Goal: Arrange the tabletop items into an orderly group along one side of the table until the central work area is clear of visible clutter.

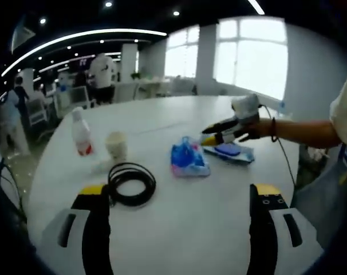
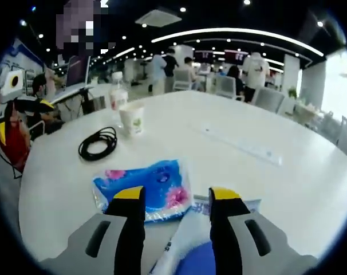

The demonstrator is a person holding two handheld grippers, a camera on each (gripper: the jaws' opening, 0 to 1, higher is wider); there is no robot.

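Observation:
My left gripper (image 1: 180, 192) hangs wide open over the near part of the white table (image 1: 179, 240), with nothing between its fingers. Ahead lie a black cable coil (image 1: 131, 183), a paper cup (image 1: 117, 146) and a white bottle with a red label (image 1: 81, 133). A blue patterned packet (image 1: 188, 157) lies mid-table beside a blue-and-white packet (image 1: 231, 152). My right gripper (image 1: 212, 136), held by a hand, hovers over that second packet. In the right gripper view, the right gripper (image 2: 176, 197) is open, the blue-and-white packet (image 2: 188, 252) lies between its jaws, and the blue packet (image 2: 145, 189) lies just ahead.
In the right gripper view, the cable coil (image 2: 98, 143), cup (image 2: 131, 120) and bottle (image 2: 118, 94) stand toward the far left of the table. A pale strip (image 2: 236, 143) runs across the tabletop. Chairs, desks and people fill the room behind. The person's arm (image 1: 305, 129) reaches in from the right.

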